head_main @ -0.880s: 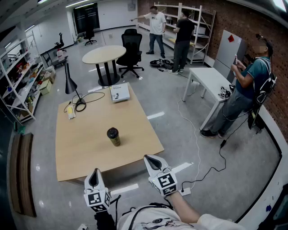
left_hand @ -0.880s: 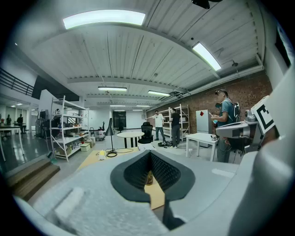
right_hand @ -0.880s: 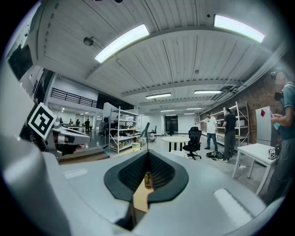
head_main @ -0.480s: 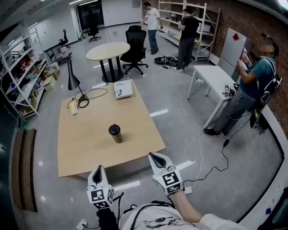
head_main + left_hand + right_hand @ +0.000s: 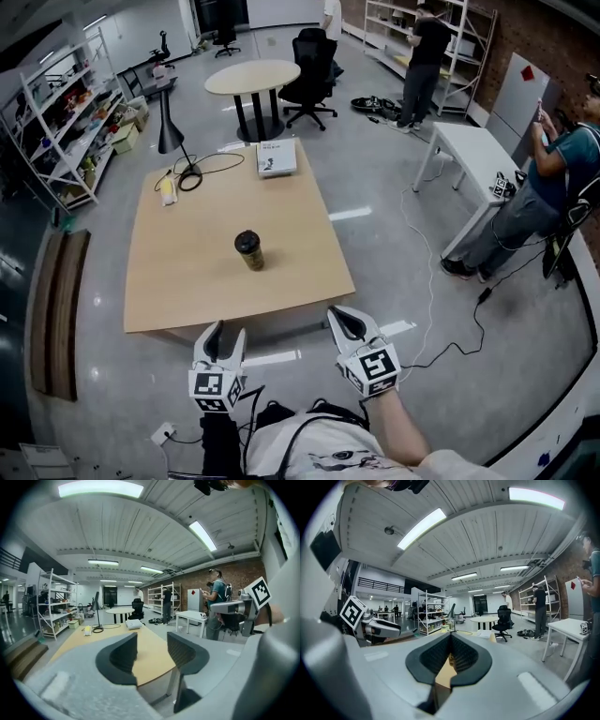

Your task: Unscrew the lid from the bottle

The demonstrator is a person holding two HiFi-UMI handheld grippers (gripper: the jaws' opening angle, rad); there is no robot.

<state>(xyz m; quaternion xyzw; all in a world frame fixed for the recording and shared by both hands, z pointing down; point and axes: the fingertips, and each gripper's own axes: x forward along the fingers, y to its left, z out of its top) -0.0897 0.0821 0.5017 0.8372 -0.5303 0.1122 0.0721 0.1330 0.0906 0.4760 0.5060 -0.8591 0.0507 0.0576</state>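
"Wooden table (image 5: 169, 281), bottle (image 5: 249, 251) upright mid-top, lid (image 5: 247, 240) on. See the left gripper (image 5: 225, 335)?"

"Short of the near edge, over the floor, nearly level, fingers apart, empty. Right gripper (image 5: 341, 316) alongside, fingers pressed together, empty too. Open tabletop all round the bottle."

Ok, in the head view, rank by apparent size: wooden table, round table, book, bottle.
1. wooden table, largest by far.
2. round table, though it stands farther off.
3. book and bottle look about alike, the book farther away; I won't rank them.
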